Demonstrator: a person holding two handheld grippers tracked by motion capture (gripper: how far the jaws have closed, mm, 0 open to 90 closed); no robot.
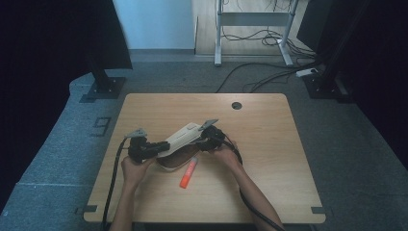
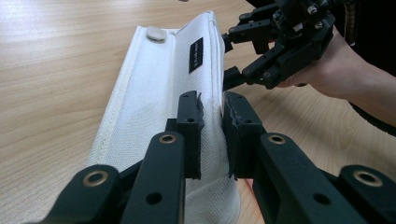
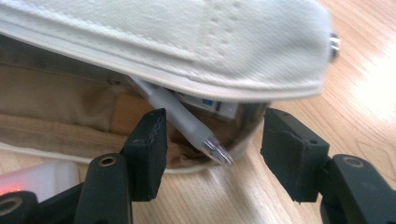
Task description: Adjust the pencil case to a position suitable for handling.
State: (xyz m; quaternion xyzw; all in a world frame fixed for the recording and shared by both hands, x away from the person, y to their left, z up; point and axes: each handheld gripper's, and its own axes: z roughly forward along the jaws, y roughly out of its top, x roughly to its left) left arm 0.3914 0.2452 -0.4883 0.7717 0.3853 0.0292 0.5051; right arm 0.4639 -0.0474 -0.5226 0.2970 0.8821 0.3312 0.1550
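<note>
A white fabric pencil case (image 1: 182,136) lies mid-table with its flap lifted. My left gripper (image 1: 162,146) is shut on the edge of the white flap (image 2: 154,93), and its pads (image 2: 190,116) pinch the cloth. My right gripper (image 1: 203,142) sits at the case's far end, also seen as the right gripper (image 2: 227,59) beyond the flap. In the right gripper view the right gripper (image 3: 212,140) is open in front of the case's mouth. A translucent pen (image 3: 187,123) pokes out of the tan lining between the jaws, touching neither pad.
An orange marker (image 1: 188,173) lies on the wooden table (image 1: 269,159) just in front of the case, and shows as a marker (image 3: 42,179) beside my right gripper's left jaw. A metal snap (image 2: 155,33) sits on the flap. Cables trail toward the table's near edge.
</note>
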